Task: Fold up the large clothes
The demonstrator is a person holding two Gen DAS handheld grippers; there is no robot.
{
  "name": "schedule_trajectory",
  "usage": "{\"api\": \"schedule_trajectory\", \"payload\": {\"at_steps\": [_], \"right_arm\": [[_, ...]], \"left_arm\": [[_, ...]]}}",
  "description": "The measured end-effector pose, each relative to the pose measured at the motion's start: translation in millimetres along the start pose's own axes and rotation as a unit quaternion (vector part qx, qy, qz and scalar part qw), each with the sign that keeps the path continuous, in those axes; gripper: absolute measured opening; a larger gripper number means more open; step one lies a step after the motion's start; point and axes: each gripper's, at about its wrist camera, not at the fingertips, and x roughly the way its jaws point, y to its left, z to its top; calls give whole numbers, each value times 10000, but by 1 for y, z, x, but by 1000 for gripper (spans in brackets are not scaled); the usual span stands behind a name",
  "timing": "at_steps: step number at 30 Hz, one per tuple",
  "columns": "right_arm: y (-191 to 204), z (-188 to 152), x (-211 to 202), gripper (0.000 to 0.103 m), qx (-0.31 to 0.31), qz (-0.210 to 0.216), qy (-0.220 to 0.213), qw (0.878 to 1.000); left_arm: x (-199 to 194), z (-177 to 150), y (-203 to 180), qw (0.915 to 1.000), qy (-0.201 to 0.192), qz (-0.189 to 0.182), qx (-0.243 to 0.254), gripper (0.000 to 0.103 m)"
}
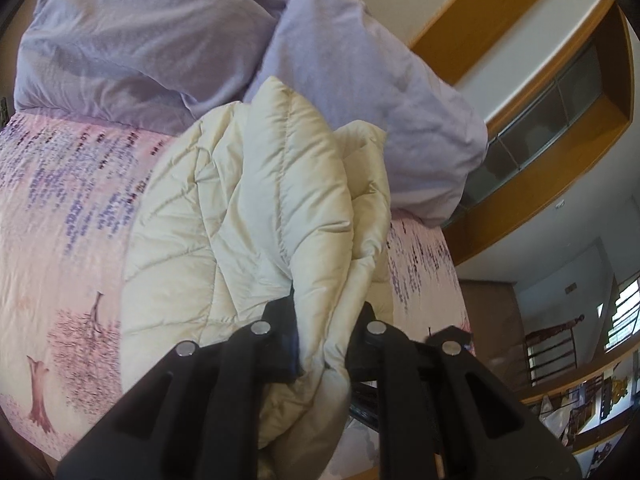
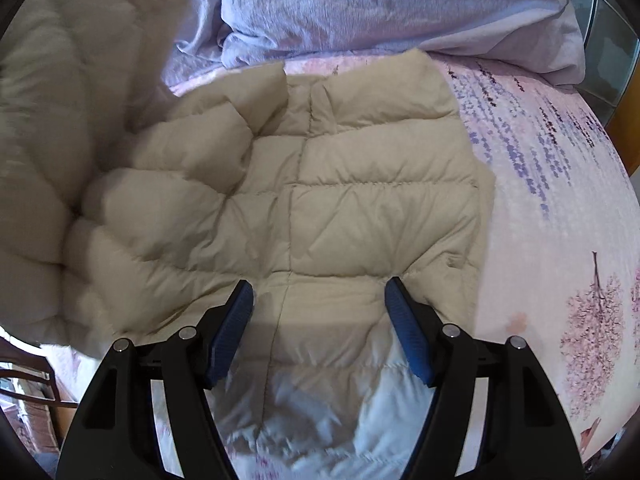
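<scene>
Left gripper [image 1: 324, 328] clamps a raised fold of cream puffer jacket [image 2: 340, 184]; right gripper [image 2: 320, 320] stands wide open, empty, above it.

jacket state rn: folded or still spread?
Mid-fold. The cream puffer jacket lies mostly spread on the bedsheet; left tongs pinch a bunched part, raised at its left side.

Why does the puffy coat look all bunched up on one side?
The left gripper is pinching a fold of the cream puffer jacket and lifting it, so that side bulges. The rest lies flat on the pink bedspread. Nothing looks torn or spilled.
</scene>
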Motion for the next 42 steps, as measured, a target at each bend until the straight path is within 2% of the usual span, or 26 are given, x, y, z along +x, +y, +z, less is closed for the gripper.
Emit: {"api": "schedule_trajectory", "payload": {"at_steps": [6,11,17,18,23,28,33,42], "right_arm": [[-28,-21,-34,70,129,279,-134,9994],[-40,-34,-31,65,241,223,15,9995],[-53,-41,-45,65,528,152,-114,9984],[-56,-41,-47,65,579,118,-128,9982],[-69,-46,-56,65,783,-40,-178,9968],[-82,-46,-66,65,932,-174,-271,9951],[-86,-42,-77,65,1012,-284,-409,9936],[-82,-28,-90,65,1000,-398,-567,9926]], "left_arm": [[27,-2,-21,9997,213,30,64,14],[52,-8,-43,9990,422,14,161,14],[89,-22,-73,9962,791,-24,371,16],[93,-25,-77,9956,848,-44,406,18],[102,-31,-94,9930,1020,-208,551,37],[96,-32,-106,9918,966,-292,784,47],[85,-28,-102,9921,836,-159,925,48],[66,-17,-68,9932,616,253,951,49]]}}
